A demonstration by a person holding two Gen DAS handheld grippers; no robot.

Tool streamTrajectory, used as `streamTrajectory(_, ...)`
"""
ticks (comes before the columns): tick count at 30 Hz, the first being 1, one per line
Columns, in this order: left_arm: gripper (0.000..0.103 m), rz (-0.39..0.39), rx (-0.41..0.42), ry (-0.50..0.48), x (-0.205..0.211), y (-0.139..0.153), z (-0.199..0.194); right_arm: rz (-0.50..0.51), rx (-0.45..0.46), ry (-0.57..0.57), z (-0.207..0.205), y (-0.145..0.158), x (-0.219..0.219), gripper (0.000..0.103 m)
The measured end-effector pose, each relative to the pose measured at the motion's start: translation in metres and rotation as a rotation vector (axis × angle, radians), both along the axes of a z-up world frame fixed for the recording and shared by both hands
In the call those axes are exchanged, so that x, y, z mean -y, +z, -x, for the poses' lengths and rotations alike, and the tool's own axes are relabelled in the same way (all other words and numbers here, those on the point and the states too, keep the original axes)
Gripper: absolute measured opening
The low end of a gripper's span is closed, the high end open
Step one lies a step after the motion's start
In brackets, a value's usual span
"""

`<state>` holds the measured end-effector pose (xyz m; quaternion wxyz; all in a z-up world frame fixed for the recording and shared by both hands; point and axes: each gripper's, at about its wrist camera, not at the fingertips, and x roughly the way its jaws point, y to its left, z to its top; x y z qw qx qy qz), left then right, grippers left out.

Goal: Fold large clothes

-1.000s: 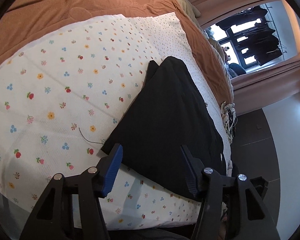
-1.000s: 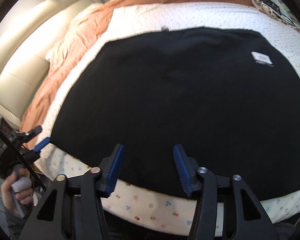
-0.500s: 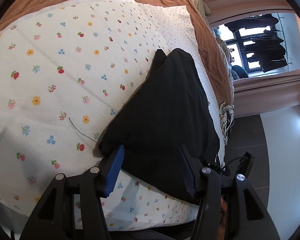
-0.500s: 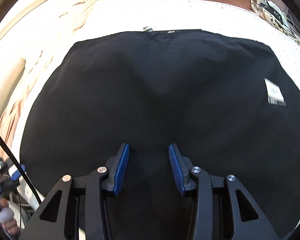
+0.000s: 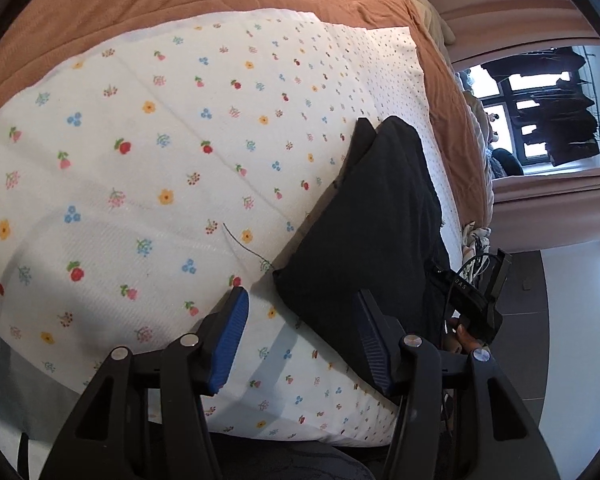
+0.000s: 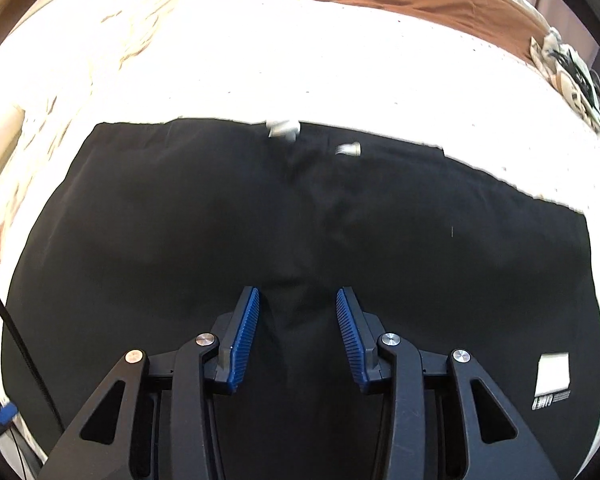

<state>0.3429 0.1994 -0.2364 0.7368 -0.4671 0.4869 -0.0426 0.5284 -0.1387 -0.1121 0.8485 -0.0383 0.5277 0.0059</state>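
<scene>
Our right claw [image 6: 297,312] stands part open, its blue pads either side of a small raised pucker in the black garment [image 6: 300,216] at the lower middle of its frame; the pads do not look pressed on the cloth, so we hold nothing yet. Our left claw [image 5: 300,312] is wide open and empty, poised over the near left corner of the garment [image 5: 380,232], its right pad over the black edge and its left pad over the flowered sheet [image 5: 140,152].

To do this step well, we judge that each claw should close on a full pinch of cloth, both layers if the piece is doubled, not just the surface skin. The left should shift fully onto the corner before closing, so that it bites black cloth and not the sheet beneath. Then we would lift both together and keep the edge taut, since slack cloth this dark will hide a crooked fold.

In the right view the garment spreads across the frame from left to right, its long axis running that way, with a straight far edge bearing two pale tags [image 6: 284,128] at upper middle and a white label [image 6: 553,376] at lower right. In the left view it runs from lower middle up to a tip at right of centre.
</scene>
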Motion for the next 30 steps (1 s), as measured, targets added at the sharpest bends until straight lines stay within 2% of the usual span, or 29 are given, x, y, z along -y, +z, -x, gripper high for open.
streamTrajectory(5, 0.055, 0.059, 0.014, -0.003, 0.012, -0.010, -0.019, -0.017, -0.007, -0.009, -0.013, -0.009, 0.009, 0.038)
streamTrajectory(13, 0.055, 0.076, 0.072, 0.016, 0.019, -0.010, -0.045, -0.024, -0.007, 0.001, -0.023, -0.023, 0.010, 0.038)
streamTrajectory(18, 0.055, 0.100, 0.129, -0.013, 0.020, -0.003, -0.039, -0.018, -0.024, 0.006, -0.048, 0.000, 0.015, 0.038)
streamTrajectory(20, 0.055, 0.092, 0.111, -0.015, 0.020, -0.007, -0.039, -0.012, -0.016, 0.009, -0.055, 0.005, 0.014, 0.038)
streamTrajectory(22, 0.054, 0.052, 0.093, -0.038, 0.026, -0.010, -0.041, 0.008, 0.002, 0.017, -0.047, 0.012, 0.011, 0.038)
streamTrajectory(25, 0.048, 0.011, 0.095, -0.064, 0.031, -0.008, -0.043, -0.035, 0.025, 0.006, -0.023, 0.024, 0.016, 0.038)
streamTrajectory(27, 0.034, 0.000, 0.081, -0.068, 0.031, -0.011, -0.046, -0.081, 0.034, 0.003, -0.003, 0.028, 0.024, 0.038)
streamTrajectory(30, 0.022, -0.014, 0.069, -0.082, 0.033, -0.014, -0.052, -0.116, 0.047, 0.007, 0.035, 0.033, 0.036, 0.038)
